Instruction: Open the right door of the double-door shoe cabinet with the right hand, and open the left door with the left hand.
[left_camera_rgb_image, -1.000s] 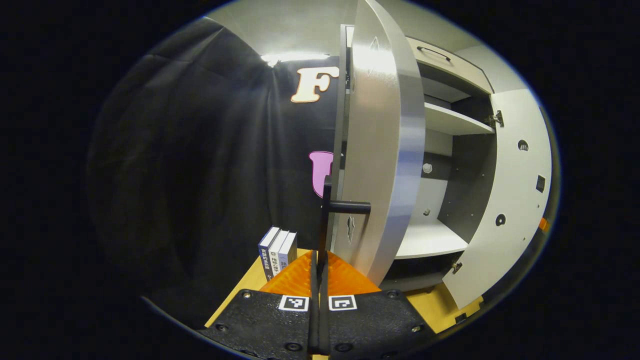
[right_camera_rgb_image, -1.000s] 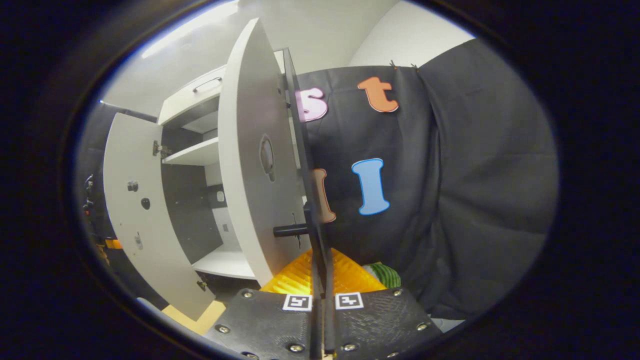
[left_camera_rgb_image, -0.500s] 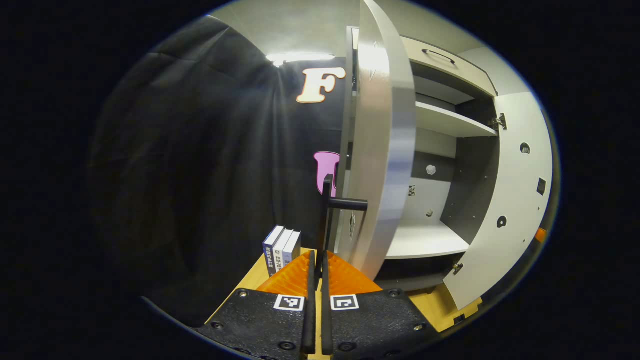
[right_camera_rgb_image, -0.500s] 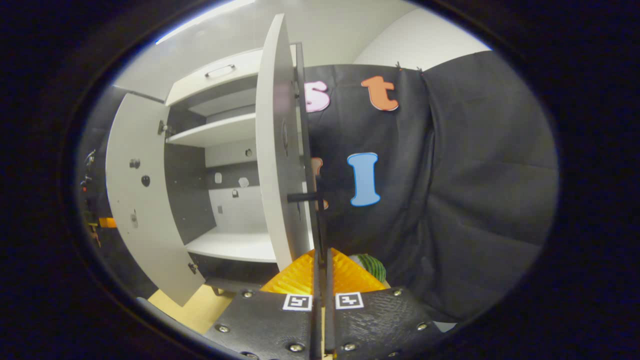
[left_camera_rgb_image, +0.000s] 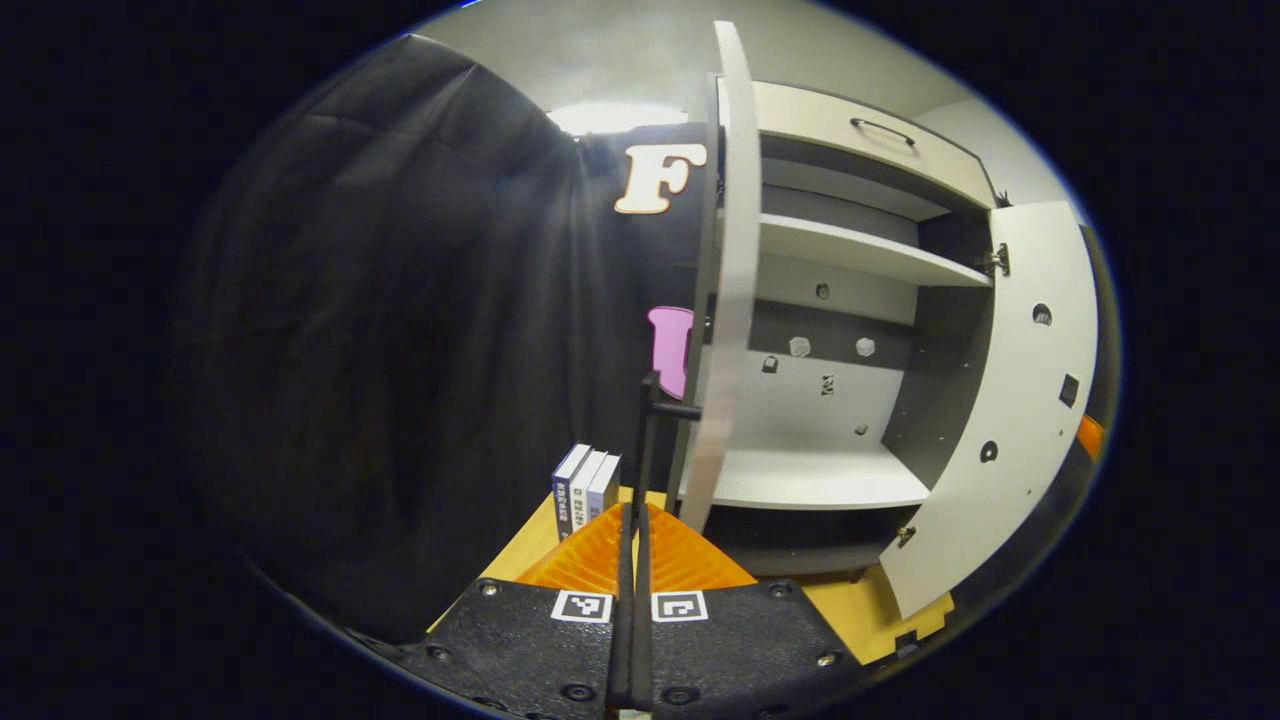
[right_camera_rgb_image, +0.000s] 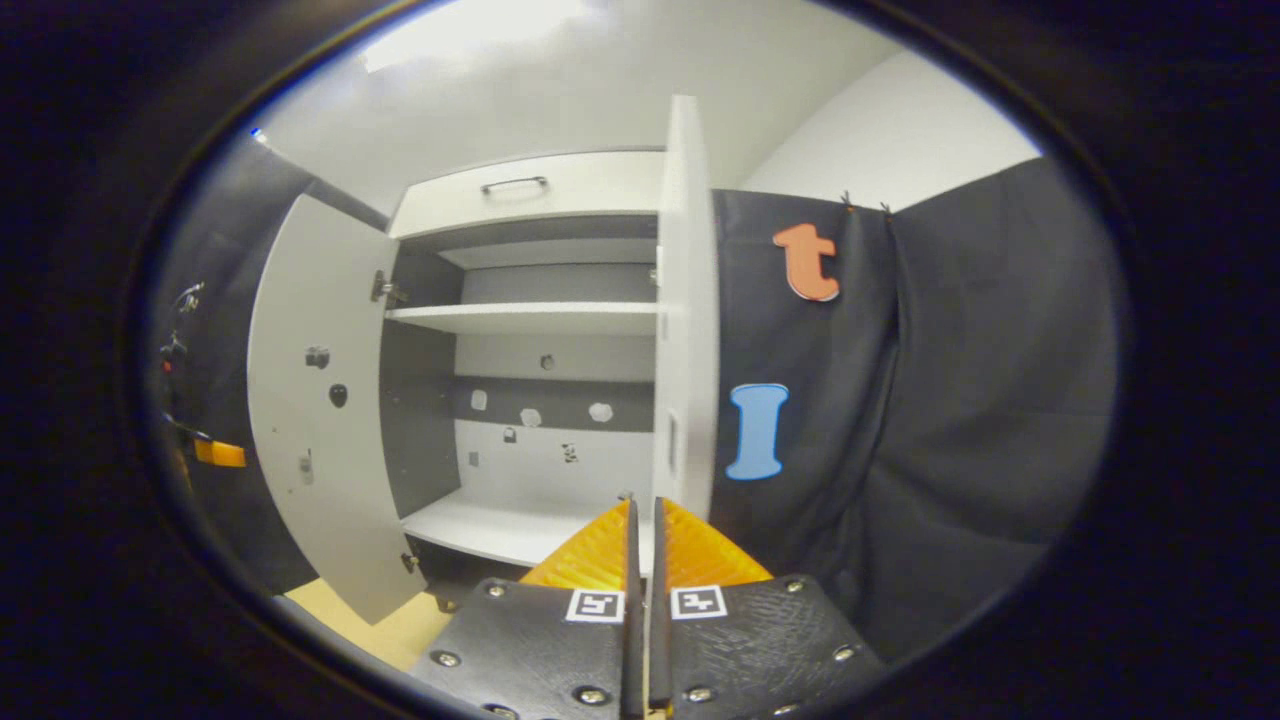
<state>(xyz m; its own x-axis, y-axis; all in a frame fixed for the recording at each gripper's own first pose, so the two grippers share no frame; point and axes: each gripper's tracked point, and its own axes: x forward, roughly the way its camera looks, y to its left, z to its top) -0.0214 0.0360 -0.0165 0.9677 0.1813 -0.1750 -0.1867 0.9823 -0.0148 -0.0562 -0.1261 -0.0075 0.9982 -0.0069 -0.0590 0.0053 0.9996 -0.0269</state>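
The white shoe cabinet (left_camera_rgb_image: 830, 470) stands with both doors swung out and its bare shelves showing. In the left gripper view the left door (left_camera_rgb_image: 728, 300) is seen edge-on, and its dark bar handle (left_camera_rgb_image: 648, 440) runs down between my left gripper's (left_camera_rgb_image: 632, 520) fingers, which are shut on it. The right door (left_camera_rgb_image: 1010, 400) hangs wide open at the far right. In the right gripper view that right door (right_camera_rgb_image: 686, 320) is edge-on just right of my right gripper (right_camera_rgb_image: 641, 512). Its fingers are shut with nothing visible between them. The left door (right_camera_rgb_image: 310, 420) stands open at the left.
Three books (left_camera_rgb_image: 586, 492) stand upright on the wooden floor (left_camera_rgb_image: 860, 620) left of the cabinet. A drawer with a dark handle (right_camera_rgb_image: 520, 185) tops the cabinet. Black cloth hangs on both sides. An orange part (right_camera_rgb_image: 220, 453) shows beyond the left door.
Both doors have swung wider, from angled to edge-on. The right door's handle, between my right gripper's fingers before, is gone from them, and that view now faces the cabinet's inside.
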